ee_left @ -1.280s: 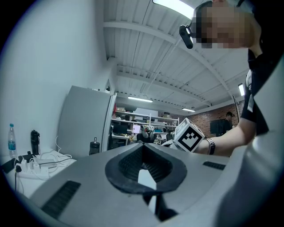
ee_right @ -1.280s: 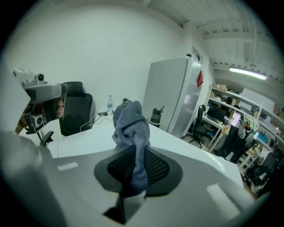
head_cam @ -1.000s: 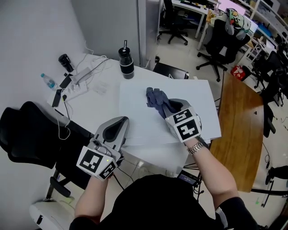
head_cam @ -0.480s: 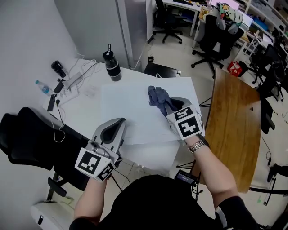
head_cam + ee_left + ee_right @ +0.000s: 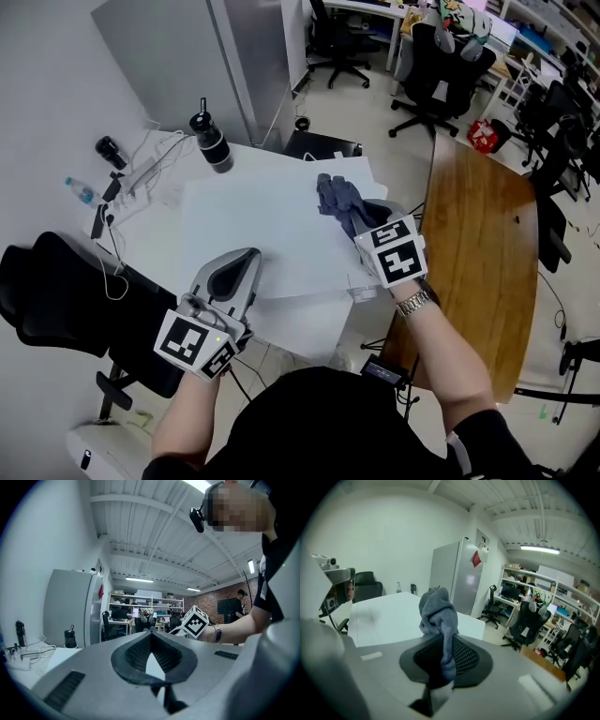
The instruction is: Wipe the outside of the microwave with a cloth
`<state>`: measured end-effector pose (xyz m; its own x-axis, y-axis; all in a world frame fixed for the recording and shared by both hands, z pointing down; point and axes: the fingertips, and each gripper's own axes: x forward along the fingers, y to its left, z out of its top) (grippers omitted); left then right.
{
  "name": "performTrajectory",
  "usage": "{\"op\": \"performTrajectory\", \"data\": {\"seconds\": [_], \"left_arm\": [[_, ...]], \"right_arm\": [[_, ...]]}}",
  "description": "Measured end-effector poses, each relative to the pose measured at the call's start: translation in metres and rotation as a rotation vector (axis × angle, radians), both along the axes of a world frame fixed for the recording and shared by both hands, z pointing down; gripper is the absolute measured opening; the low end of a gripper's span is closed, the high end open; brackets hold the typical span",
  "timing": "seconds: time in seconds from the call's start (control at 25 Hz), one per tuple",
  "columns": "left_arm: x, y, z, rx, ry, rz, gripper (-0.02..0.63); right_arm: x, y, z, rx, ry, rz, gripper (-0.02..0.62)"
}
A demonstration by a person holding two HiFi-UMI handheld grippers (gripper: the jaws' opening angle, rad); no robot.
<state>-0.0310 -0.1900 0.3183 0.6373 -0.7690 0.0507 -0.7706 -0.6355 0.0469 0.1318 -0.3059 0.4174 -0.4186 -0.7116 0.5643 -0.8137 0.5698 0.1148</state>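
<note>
My right gripper (image 5: 354,219) is shut on a bunched grey-blue cloth (image 5: 337,197), which hangs over the right edge of the white table (image 5: 262,225). In the right gripper view the cloth (image 5: 437,613) stands up out of the shut jaws (image 5: 443,651), a strip of it pinched between the pads. My left gripper (image 5: 247,257) hovers at the table's near edge, shut and empty. Its closed jaws (image 5: 151,641) point level across the table towards the right gripper's marker cube (image 5: 197,622). No view shows a microwave that I can make out.
A black bottle (image 5: 210,141), a power strip with cables (image 5: 131,173) and a small water bottle (image 5: 80,190) sit at the table's far left. A black chair (image 5: 56,291) stands at the left, a wooden table (image 5: 478,234) at the right, and a grey cabinet (image 5: 187,56) and office chairs (image 5: 436,75) beyond.
Both grippers have moved to the right along the table. The right one, still holding the cloth, has gone from over the table's middle to its right edge.
</note>
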Motion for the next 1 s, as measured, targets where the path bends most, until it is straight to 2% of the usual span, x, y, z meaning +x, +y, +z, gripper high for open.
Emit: {"op": "performTrajectory", "data": {"seconds": [0.28,0.64,1.0], "left_arm": [[0.029,0.003,0.003,-0.011,-0.024,0.004,0.005],[0.053,0.006,0.002,-0.015,-0.064,-0.009,0.005],[0.069,0.009,0.009,-0.033,-0.094,-0.032,0.005]], "right_arm": [[0.043,-0.003,0.002,0.013,-0.027,0.044,0.055],[0.079,-0.008,0.007,0.027,-0.083,0.080,0.055],[0.096,-0.011,0.035,-0.017,-0.155,0.087,0.054]]}}
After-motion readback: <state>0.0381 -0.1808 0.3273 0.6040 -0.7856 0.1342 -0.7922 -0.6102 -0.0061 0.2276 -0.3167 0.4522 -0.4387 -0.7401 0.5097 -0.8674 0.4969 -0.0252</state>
